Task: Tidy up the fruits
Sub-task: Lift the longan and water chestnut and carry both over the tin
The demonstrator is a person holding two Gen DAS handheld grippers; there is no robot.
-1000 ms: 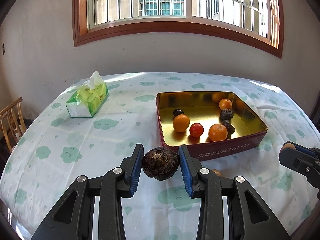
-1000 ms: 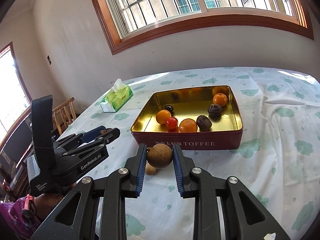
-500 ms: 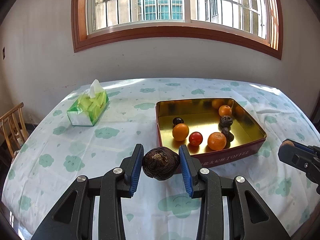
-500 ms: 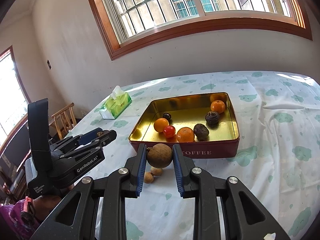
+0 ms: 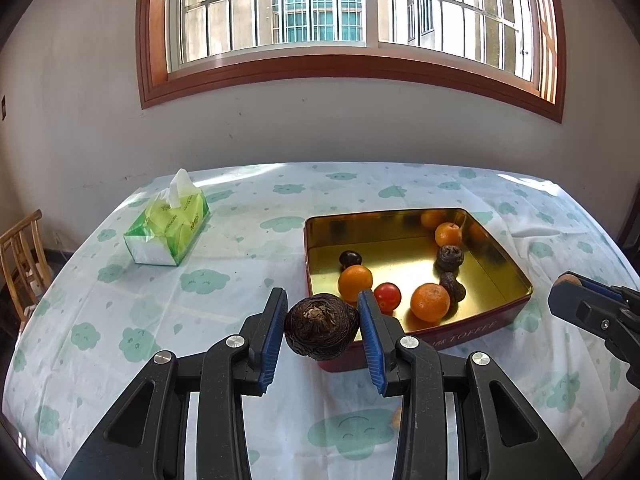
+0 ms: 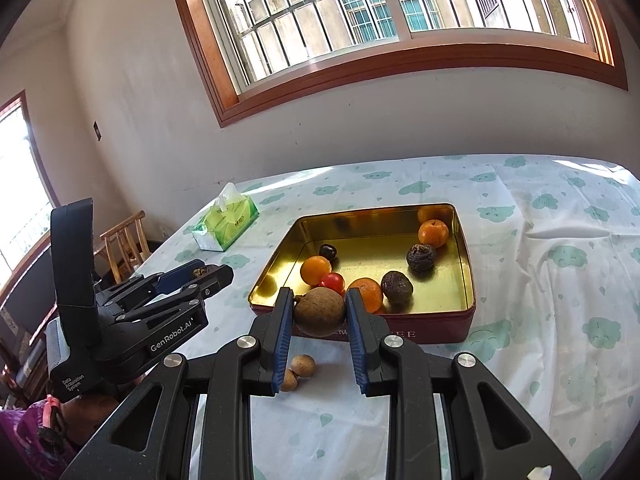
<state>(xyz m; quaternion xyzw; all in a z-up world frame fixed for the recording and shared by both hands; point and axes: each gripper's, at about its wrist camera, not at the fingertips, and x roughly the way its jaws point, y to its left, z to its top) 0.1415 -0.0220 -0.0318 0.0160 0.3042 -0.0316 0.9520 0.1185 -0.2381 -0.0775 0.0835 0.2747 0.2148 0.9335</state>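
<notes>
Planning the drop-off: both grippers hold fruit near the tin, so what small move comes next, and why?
Probably carry both forward over the tin. The left gripper clamps a dark fruit, the right gripper a brown fruit, both short of its near wall.

Both handheld grippers, left gripper [image 5: 322, 326] and right gripper [image 6: 316, 312], are black plastic frames with triangular cut-outs, silver screws at the joints and ribbed blue pads [image 6: 281, 340] lining the fingers. White lettering reading "GenRobot.AI" runs along the left gripper's side, below an upright black block, with a purple sleeve [image 6: 24, 432] behind its handle.
</notes>
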